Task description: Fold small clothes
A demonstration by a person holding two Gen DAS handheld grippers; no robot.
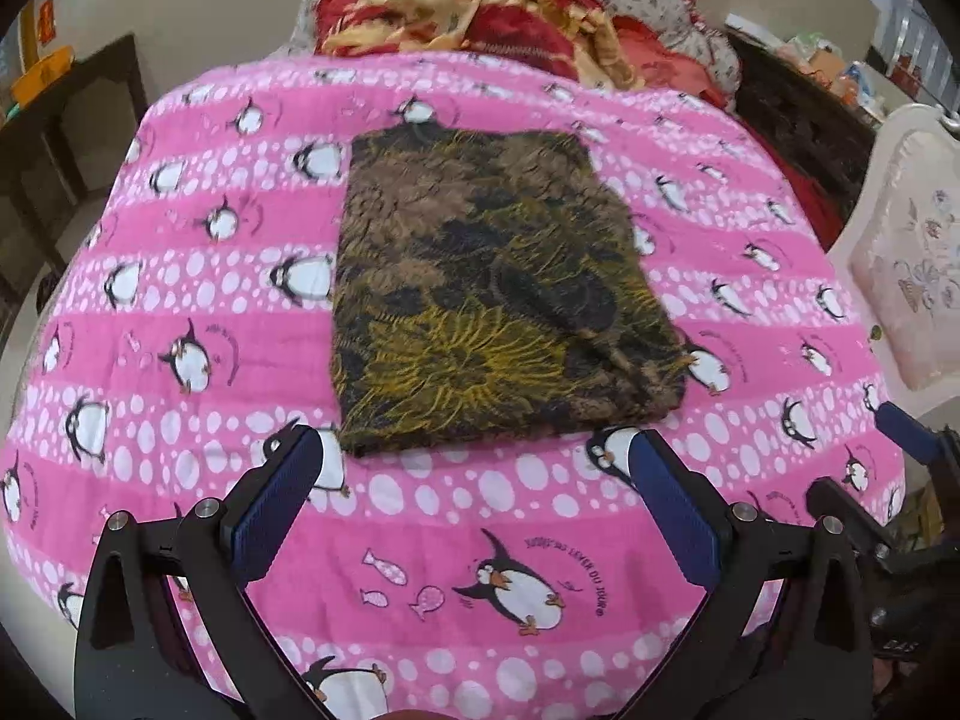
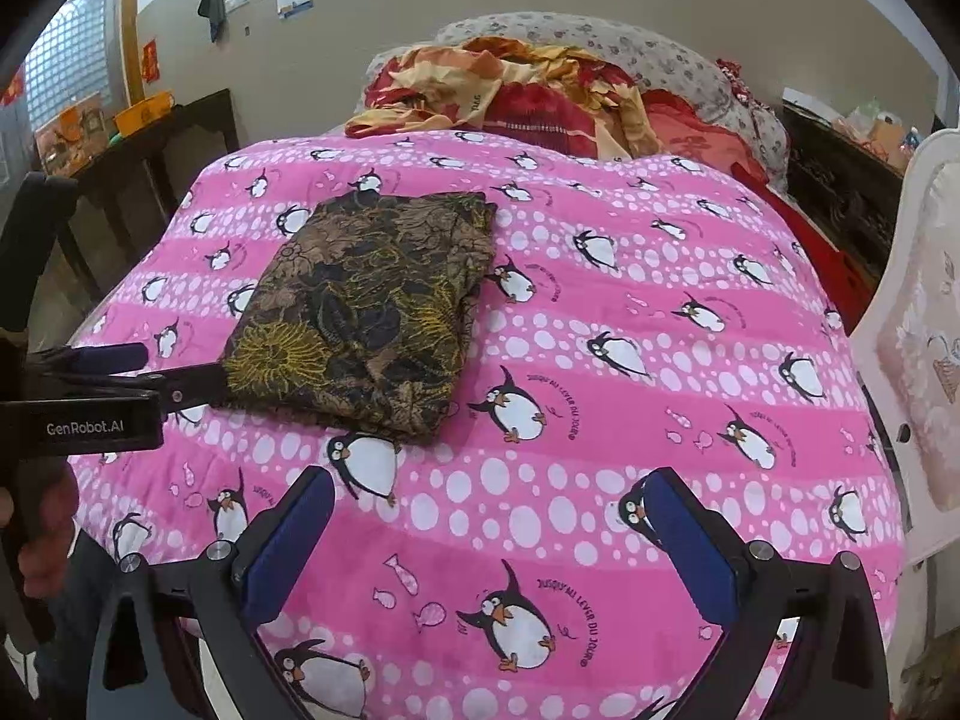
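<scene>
While both wide-open, empty grippers are hovering, the left gripper (image 1: 474,462) is sitting nearer the folded dark brown-and-yellow floral cloth (image 1: 492,294) on the pink penguin-print bed cover (image 1: 180,276), its long axis running away from the fingers (image 1: 282,486), with the right gripper (image 2: 489,516) lying further off to its side

Left gripper (image 2: 180,381) tips hidden behind folded garment (image 2: 366,312).

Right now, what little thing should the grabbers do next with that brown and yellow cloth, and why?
Probably ease the left gripper forward to pinch the near edge of the brown and yellow cloth. It lies flat in a rectangle on the pink penguin blanket, both grippers are open and empty, and the left one already faces that edge.
</scene>
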